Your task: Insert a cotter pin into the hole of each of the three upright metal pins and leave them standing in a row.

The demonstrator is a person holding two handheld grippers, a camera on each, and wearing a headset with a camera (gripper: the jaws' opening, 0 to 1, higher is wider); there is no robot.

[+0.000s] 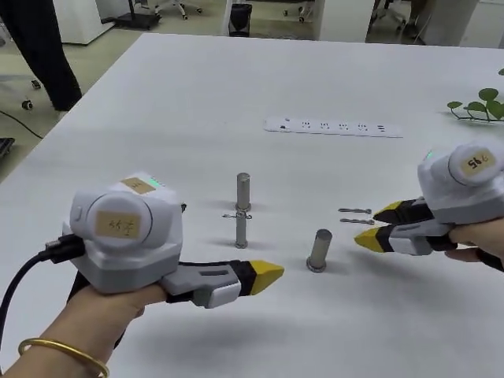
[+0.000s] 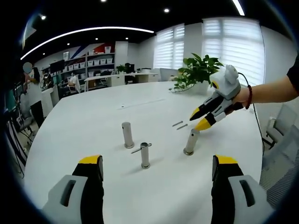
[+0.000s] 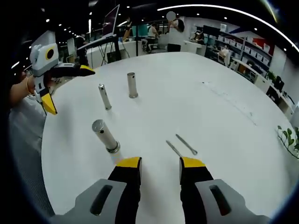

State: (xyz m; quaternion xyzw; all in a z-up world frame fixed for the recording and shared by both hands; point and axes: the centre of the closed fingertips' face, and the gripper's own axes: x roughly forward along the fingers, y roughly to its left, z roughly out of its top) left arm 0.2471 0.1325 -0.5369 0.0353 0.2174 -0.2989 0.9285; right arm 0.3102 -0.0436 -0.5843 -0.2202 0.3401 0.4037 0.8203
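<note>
Left gripper [image 2: 159, 163]: in my left hand, jaws spread wide, nothing between them, hovering on the near side of the pinned pin [image 1: 241, 228].
Left sticker [image 1: 120, 226]: tan label on the housing, handwriting I can't make out.
Bare pin [image 1: 320, 250]: right of the pinned pin and a bit nearer me, standing on its base, looks to lean a little, hole not filled.
Right gripper [image 1: 376, 226]: well right of the pinned pin, jaws parted, gripping nothing.
Right sticker [image 1: 477, 163]: tan label, digits I can't read for sure.
Loose cotter pins [image 1: 355, 216]: two, flat on the table [image 1: 157, 94], right of the pinned pin, just off my right tips.
Pinned pin: upright, cotter pin [image 1: 235, 215] crosswise through its top.
Far pin [image 1: 242, 191]: upright, just behind the pinned pin.
Power strip [image 1: 333, 127]: white, well beyond the pinned pin.
</note>
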